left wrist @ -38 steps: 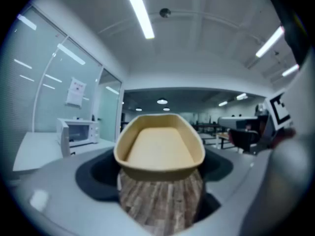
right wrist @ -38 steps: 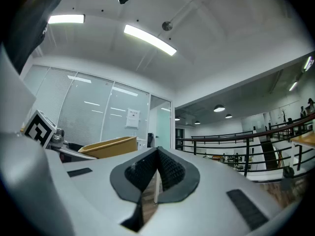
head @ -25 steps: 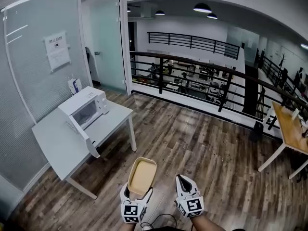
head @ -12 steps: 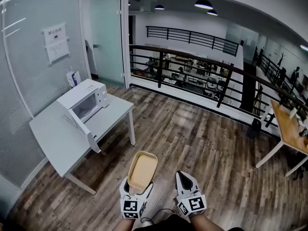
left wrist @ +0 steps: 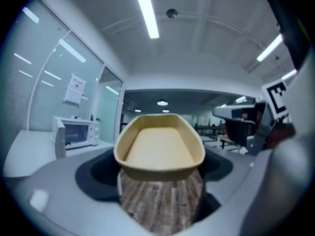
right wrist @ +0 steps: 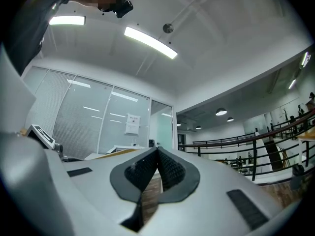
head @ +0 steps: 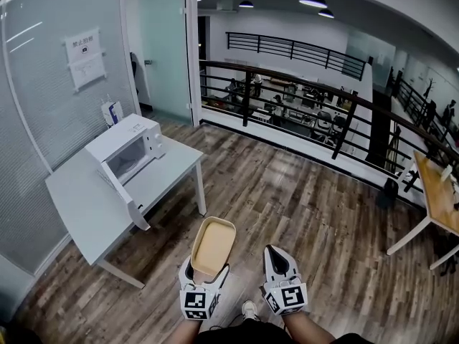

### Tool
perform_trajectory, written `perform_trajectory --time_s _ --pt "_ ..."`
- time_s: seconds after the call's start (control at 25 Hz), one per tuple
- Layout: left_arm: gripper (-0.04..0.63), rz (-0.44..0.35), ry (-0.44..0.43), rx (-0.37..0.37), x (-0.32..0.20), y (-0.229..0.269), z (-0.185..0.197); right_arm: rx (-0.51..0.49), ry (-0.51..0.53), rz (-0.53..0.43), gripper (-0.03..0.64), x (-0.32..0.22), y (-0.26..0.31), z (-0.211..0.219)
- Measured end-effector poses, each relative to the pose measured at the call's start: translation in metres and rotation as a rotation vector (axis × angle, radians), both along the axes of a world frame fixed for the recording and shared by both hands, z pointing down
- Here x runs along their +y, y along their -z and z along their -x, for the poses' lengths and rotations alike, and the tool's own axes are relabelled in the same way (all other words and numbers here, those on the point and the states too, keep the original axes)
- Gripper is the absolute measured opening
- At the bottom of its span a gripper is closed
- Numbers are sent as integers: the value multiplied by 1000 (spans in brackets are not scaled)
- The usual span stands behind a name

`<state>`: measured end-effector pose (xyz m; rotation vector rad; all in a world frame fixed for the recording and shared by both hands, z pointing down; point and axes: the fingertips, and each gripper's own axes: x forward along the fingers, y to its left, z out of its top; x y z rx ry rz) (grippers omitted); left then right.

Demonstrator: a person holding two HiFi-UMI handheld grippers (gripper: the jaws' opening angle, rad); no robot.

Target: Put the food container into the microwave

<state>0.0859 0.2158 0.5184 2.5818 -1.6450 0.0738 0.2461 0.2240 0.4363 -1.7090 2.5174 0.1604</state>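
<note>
A tan, empty food container (head: 213, 246) sticks out forward from my left gripper (head: 205, 278), which is shut on its near end; in the left gripper view the container (left wrist: 160, 146) fills the middle. A white microwave (head: 126, 150) stands on a white table (head: 86, 206) at the left, its door hanging open toward the table's front. The microwave (left wrist: 74, 132) shows small at the left of the left gripper view. My right gripper (head: 277, 260) is beside the left one, shut with nothing in it; its pads (right wrist: 170, 171) meet at the tips.
A frosted glass wall (head: 50, 84) with a paper notice stands behind the table. A black railing (head: 315, 117) crosses the room ahead. A wooden desk (head: 437, 199) is at the right edge. Wood floor (head: 287, 199) lies between me and the table.
The view has shifted slightly; the table and microwave sit a little nearer and more to the right. Both grippers hold the same pose with the container.
</note>
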Motion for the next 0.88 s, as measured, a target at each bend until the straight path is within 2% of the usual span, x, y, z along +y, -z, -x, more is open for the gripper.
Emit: perform_trajectory --time_s 0.32,0.56,0.72,0.88 --pt "476 -28 62 -8 -67 13 -22 -1 52 13 8 -78 -4 -28" --pt "476 -3 124 -29 -103 6 -38 15 115 69 8 -126 -24 -47" --pt "476 22 170 -24 -117 -1 -41 31 170 110 8 -143 -41 -51" --pt "476 39 199 -50 -127 -8 -41 33 195 120 8 -157 -49 -55"
